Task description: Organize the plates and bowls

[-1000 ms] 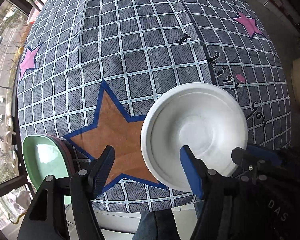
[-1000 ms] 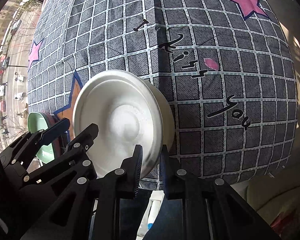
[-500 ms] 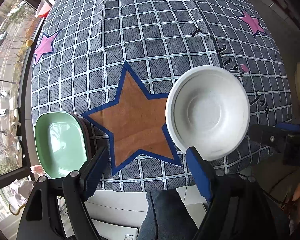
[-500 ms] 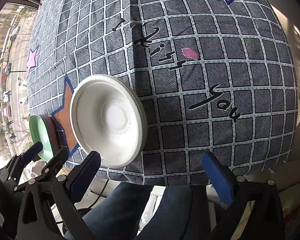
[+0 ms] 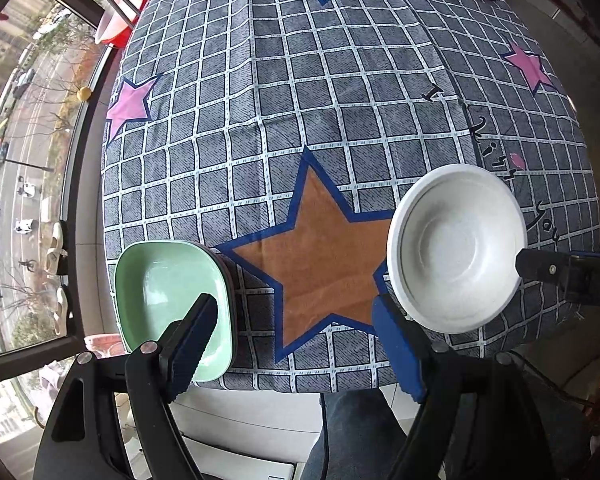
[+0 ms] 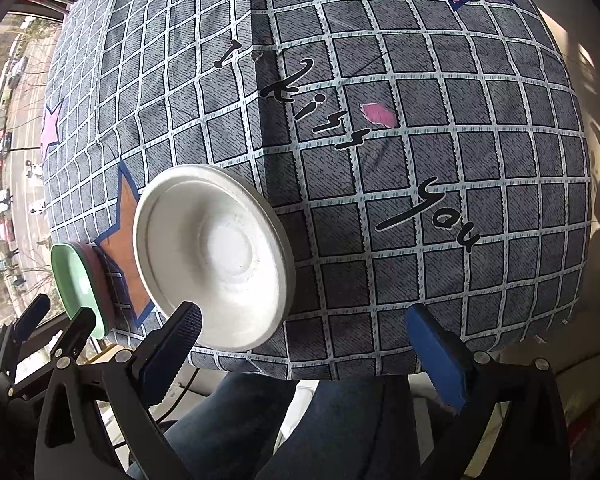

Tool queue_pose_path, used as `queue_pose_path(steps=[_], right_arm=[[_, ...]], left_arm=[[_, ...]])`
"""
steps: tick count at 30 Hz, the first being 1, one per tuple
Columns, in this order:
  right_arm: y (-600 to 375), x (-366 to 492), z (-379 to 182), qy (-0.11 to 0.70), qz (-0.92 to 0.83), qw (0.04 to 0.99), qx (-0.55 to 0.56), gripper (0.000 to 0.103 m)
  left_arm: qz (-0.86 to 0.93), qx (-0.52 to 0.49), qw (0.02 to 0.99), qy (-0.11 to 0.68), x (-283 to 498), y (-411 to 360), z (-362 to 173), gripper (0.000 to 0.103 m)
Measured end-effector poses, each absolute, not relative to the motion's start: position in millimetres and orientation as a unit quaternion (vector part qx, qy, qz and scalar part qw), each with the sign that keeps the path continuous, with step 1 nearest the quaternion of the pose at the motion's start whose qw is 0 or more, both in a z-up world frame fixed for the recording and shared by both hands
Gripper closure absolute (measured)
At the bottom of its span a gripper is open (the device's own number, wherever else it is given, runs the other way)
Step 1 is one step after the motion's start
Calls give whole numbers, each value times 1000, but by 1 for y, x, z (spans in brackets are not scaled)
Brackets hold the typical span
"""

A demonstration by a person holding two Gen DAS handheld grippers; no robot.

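Left gripper (image 5: 296, 332): my jaws are spread wide, nothing between them. The left blue pad (image 5: 194, 340) overlaps the green dish in the left wrist view; whether it touches I cannot tell. It hangs off the near edge of the table, above my jeans (image 5: 356, 432).

Right gripper (image 6: 300, 344): jaws likewise spread wide, nothing held. The left pad sits just in front of the white bowl's near rim in the right wrist view; contact cannot be told.

White bowl (image 5: 456, 252): round, upright, opening up, resting on the checked tablecloth (image 5: 300, 100) near the table's near edge, its left rim over the right tip of the brown star (image 5: 312, 256). In the right wrist view the same bowl (image 6: 214, 260) lies to the left of the black lettering.

Green dish (image 5: 168, 292): rounded-square, shallow, at the near left corner of the table, stacked on darker dishes whose edges show beneath it. It lies well apart from the white bowl, the brown star between them. In the right wrist view it (image 6: 78, 284) shows edge-on with a pinkish layer under it.

Window (image 5: 28, 140) along the left side, street outside.
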State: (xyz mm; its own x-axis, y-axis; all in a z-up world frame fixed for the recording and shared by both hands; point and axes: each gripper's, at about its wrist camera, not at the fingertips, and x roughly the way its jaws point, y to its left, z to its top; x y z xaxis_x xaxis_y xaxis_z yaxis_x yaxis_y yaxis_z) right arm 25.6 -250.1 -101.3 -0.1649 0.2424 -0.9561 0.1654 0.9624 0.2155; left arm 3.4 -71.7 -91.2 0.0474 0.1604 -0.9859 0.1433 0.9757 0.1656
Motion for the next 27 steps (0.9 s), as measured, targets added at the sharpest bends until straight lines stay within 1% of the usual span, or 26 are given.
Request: queue_pose_path(steps=[27], right_arm=[[-244,40,-113,774,44,620,117,1]], left_arm=[[17,102,704,703,12,-68,-99,20]])
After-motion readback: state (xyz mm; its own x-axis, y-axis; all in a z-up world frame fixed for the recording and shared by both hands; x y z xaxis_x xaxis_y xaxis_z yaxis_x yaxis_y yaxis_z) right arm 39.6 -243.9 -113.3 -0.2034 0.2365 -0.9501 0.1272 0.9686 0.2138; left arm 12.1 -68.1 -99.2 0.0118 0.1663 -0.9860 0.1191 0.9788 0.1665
